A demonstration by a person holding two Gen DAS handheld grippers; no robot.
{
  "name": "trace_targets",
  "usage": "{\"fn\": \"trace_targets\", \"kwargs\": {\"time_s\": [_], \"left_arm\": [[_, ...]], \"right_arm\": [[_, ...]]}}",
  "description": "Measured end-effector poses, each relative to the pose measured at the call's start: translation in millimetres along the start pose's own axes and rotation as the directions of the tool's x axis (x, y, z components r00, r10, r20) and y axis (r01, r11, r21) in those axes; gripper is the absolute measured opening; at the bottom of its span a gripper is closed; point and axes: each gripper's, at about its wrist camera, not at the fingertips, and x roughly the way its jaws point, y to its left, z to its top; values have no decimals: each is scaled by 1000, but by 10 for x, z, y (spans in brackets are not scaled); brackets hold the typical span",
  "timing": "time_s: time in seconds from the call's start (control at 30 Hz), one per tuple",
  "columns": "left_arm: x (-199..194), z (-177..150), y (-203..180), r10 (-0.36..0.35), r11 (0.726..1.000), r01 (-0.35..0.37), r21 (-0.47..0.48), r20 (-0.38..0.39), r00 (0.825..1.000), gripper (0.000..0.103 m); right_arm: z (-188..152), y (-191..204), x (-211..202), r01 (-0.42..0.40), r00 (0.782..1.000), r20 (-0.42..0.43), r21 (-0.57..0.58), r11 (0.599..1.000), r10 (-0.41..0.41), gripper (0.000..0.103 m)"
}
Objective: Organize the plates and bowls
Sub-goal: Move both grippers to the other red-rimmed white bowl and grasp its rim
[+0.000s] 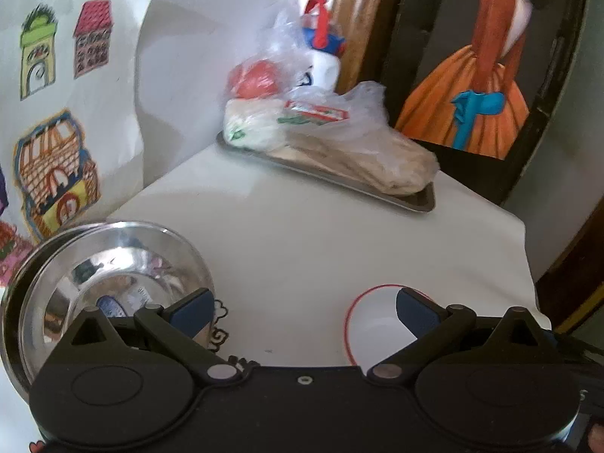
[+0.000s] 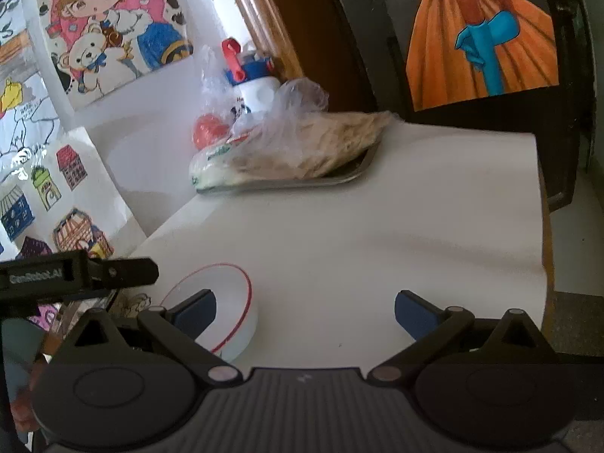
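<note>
A shiny steel bowl (image 1: 113,279) sits on a steel plate (image 1: 11,309) at the lower left of the left wrist view. A white bowl with a red rim (image 1: 377,321) rests on the white table (image 1: 302,256) at the lower right. My left gripper (image 1: 305,313) is open above the table between the two bowls, holding nothing. In the right wrist view the white red-rimmed bowl (image 2: 222,302) lies at the lower left, partly behind the left fingertip (image 2: 196,313). My right gripper (image 2: 305,313) is open and empty over bare tabletop, the bowl to its left.
A metal tray (image 1: 415,200) holding plastic bags of food (image 1: 339,139) stands at the back of the table, with a white bottle with a red and blue cap (image 1: 321,49) behind it. Drawings cover the wall on the left. The table's right edge (image 2: 543,226) drops off.
</note>
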Motion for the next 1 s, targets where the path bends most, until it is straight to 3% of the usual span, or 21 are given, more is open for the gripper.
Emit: {"fn": "trace_targets", "kwargs": {"time_s": [0.13,0.33,0.5,0.77,0.93,1.0], "left_arm": [[-42,-17,-107,10,998,-12,64,33,999,102],[64,-8,-180,-65,990,68,120,-30,997,102],[177,2,-123,-127,989,133,71,-84,988,100],[281,-25,-53,-157,987,161,15,-146,977,72],[366,-63,-31,-162,986,165,-2,-202,966,37],[398,-80,-19,-167,986,167,-17,-215,962,29]], "right_arm": [[-27,-1,36,-7,1000,-18,13,1000,8,103],[-55,64,65,12,1000,-24,-41,999,-13,103],[-75,71,66,10,1000,-17,-49,999,-11,99],[-38,155,92,-4,1000,-17,-59,998,3,71],[-41,205,142,-68,996,-52,-34,997,66,45],[-48,227,143,-76,996,-53,-32,997,74,40]]}}
